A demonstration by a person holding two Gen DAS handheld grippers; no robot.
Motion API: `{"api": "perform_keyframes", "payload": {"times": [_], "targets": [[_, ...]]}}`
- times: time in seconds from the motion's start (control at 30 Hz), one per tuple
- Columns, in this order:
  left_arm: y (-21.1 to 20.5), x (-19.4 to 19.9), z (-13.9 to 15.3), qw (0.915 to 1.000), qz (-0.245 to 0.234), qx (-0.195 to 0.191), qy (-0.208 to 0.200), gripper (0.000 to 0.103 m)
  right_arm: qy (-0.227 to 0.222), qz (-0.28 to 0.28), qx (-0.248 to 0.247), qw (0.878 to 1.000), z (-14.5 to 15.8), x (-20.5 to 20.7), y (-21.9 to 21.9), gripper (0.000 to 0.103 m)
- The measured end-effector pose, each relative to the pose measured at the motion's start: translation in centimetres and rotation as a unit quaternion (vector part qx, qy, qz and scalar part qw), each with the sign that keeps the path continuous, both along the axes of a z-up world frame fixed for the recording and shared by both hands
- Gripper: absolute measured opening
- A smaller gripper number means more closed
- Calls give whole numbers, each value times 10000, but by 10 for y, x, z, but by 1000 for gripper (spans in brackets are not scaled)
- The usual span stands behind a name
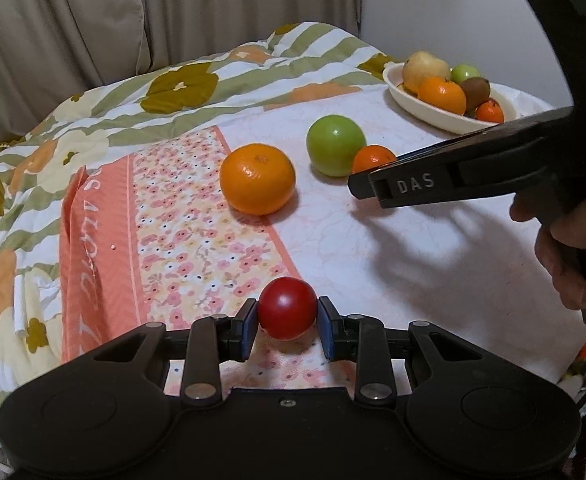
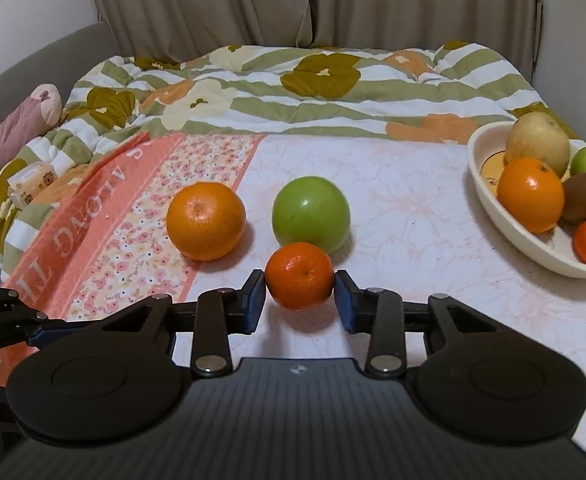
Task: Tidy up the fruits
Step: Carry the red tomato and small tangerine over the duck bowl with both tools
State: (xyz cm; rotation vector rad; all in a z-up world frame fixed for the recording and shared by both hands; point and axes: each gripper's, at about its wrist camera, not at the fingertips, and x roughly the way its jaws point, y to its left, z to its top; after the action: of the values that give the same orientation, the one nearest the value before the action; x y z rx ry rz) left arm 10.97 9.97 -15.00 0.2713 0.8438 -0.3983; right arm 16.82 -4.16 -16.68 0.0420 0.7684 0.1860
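Nearest you: left gripper [image 1: 287,322], pads clamped on the small red fruit [image 1: 287,307], low over the bedcover [image 1: 393,240]. Next: right gripper [image 2: 300,294], pads pressed to the small mandarin [image 2: 299,276], which sits just in front of the green apple [image 2: 311,214]. Beside these: large orange [image 2: 206,221], loose. Farthest, to your right: cream bowl [image 2: 489,196], already crowded. Risk: round skins slip from the flat pads; drop either fruit carelessly and it rolls off the heaped pile.
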Motion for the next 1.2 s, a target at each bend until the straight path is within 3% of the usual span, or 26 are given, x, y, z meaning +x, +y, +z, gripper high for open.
{"api": "perform_keyframes", "payload": {"times": [0.37, 0.73, 1.2], "targets": [[-36, -6, 40, 9997, 97, -111, -197, 35, -165, -147, 23, 9998, 42, -25, -51, 52], [-110, 1, 76, 9988, -18, -270, -415, 35, -237, -400, -46, 9989, 75, -39, -138, 52], [-213, 38, 82, 9984, -127, -382, -393, 35, -150, -508, -148, 9985, 81, -19, -252, 52]]}}
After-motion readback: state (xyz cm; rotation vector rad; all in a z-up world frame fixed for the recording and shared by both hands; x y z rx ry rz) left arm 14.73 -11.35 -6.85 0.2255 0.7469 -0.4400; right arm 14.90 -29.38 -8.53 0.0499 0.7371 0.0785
